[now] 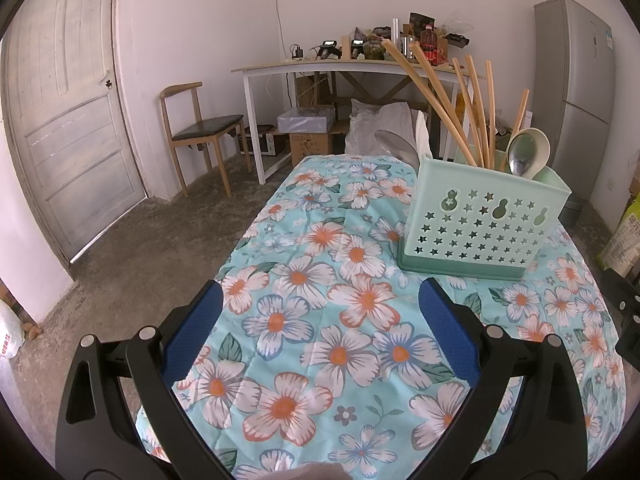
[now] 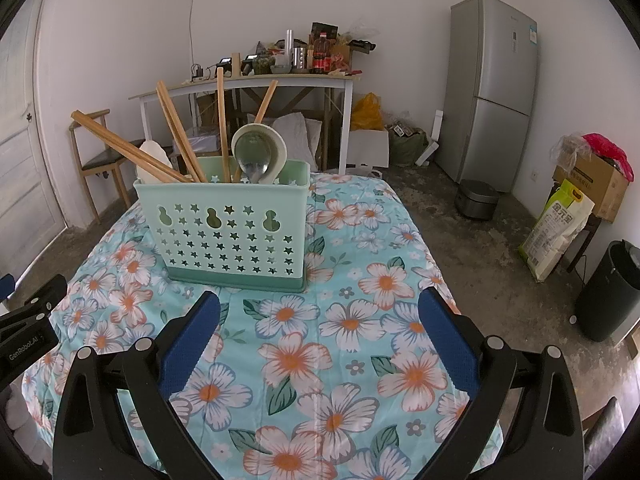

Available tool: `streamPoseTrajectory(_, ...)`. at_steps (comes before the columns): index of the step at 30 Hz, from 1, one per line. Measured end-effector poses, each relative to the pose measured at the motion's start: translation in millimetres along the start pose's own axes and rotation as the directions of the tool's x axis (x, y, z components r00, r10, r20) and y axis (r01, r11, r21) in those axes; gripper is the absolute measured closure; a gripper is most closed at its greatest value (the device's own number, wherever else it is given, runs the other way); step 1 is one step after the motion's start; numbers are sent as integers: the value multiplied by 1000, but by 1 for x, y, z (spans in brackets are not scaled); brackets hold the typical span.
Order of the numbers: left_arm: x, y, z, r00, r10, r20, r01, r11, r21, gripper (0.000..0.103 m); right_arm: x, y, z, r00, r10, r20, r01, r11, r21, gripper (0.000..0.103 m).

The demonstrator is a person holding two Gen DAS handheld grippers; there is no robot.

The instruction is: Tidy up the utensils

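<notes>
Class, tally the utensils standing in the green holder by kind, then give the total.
Wooden chopsticks: 6
Metal spoons: 2
Pale spoons: 2
Total: 10 utensils, all in the green holder

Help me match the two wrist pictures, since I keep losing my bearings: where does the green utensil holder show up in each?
Left wrist: the green utensil holder stands right of centre on the floral tablecloth.
Right wrist: the holder stands left of centre, just beyond the open fingers.
Shared landmark: the grey fridge against the back wall, at right in both.
</notes>
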State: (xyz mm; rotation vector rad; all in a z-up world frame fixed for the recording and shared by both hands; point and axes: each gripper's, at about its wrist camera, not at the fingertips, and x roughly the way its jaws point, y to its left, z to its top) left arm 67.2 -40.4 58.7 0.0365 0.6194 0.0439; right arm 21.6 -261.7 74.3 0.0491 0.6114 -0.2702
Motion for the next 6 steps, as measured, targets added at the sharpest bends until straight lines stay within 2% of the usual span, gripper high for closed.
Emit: streamPoseTrajectory(6,0,-2,0,1000,-2,-3,2,1000,-2,8,1,-1,0,1000,0,-1,0,1000,1,7)
